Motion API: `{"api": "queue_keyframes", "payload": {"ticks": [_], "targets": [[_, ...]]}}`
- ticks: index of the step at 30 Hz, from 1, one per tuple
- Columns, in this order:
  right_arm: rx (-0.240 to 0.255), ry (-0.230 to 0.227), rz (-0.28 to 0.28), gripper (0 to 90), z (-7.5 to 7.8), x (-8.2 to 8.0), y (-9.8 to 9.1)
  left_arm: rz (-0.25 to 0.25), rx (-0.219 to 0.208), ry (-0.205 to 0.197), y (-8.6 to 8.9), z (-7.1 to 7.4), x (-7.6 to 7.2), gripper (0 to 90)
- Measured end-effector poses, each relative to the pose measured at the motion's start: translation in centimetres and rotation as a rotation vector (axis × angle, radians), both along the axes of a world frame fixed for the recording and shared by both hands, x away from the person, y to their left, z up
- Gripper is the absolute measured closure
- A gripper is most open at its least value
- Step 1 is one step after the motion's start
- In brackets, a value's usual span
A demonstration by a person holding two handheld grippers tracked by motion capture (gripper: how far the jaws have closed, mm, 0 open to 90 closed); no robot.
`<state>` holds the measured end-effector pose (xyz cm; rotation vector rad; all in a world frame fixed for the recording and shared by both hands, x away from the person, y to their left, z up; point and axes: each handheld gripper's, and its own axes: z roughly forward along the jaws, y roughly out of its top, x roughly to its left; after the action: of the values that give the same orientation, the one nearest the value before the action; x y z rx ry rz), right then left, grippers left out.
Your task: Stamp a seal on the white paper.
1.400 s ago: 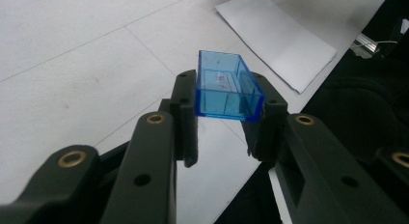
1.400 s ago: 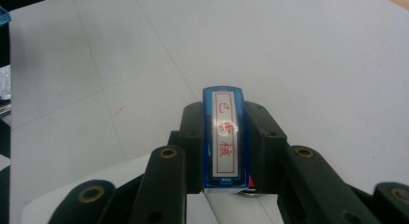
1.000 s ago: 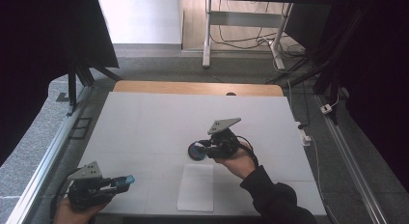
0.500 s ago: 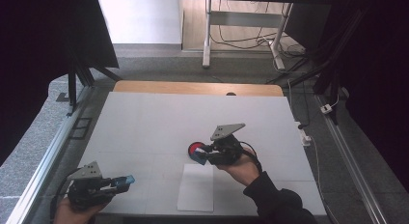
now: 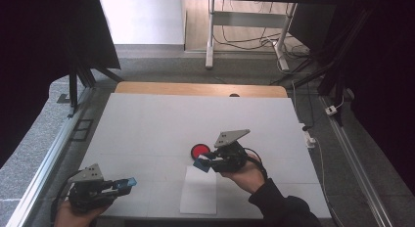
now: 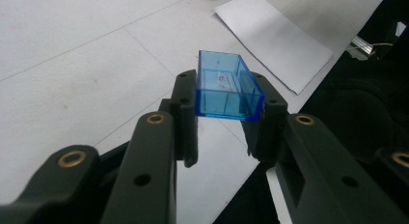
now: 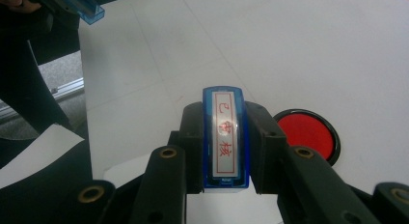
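Note:
A blue stamp (image 7: pixel 225 137) with a white label and red characters is clamped in my right gripper (image 7: pixel 224 132), which is shut on it. In the high view that gripper (image 5: pixel 209 161) hovers with the stamp (image 5: pixel 200 164) just in front of a round red ink pad (image 5: pixel 199 150), above the far end of a white paper sheet (image 5: pixel 199 190). The ink pad (image 7: pixel 306 132) lies to the right of the jaws. My left gripper (image 6: pixel 224 113) is shut on a clear blue stamp cap (image 6: pixel 226 86). It sits at the table's near left corner (image 5: pixel 122 184).
The white table top (image 5: pixel 147 119) has a wooden strip (image 5: pixel 195 89) along its far edge and metal rails (image 5: pixel 44 173) on both sides. A cable and a plug (image 5: pixel 309 137) lie off the right edge. The paper sheet (image 6: pixel 275 38) lies beyond the cap.
My right gripper has drawn the stamp off the ink pad, first to the right and then toward the near edge, uncovering the pad's red face. The left gripper has stayed put.

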<state>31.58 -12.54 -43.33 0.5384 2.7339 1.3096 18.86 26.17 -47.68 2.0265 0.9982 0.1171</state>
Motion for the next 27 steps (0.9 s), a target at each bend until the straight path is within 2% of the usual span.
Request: {"api": "queue_keyframes", "payload": {"ticks": [6,27], "targets": [[-0.013,0.007,0.005,71.0,-0.4,-0.5,0.0,0.004,0.001,0.0,0.0,0.0,0.0,68.3],[-0.138,0.002,0.052,71.1,-3.1,-1.0,1.4,0.001,0.0,0.003,0.0,0.0,0.0,68.3]]}}
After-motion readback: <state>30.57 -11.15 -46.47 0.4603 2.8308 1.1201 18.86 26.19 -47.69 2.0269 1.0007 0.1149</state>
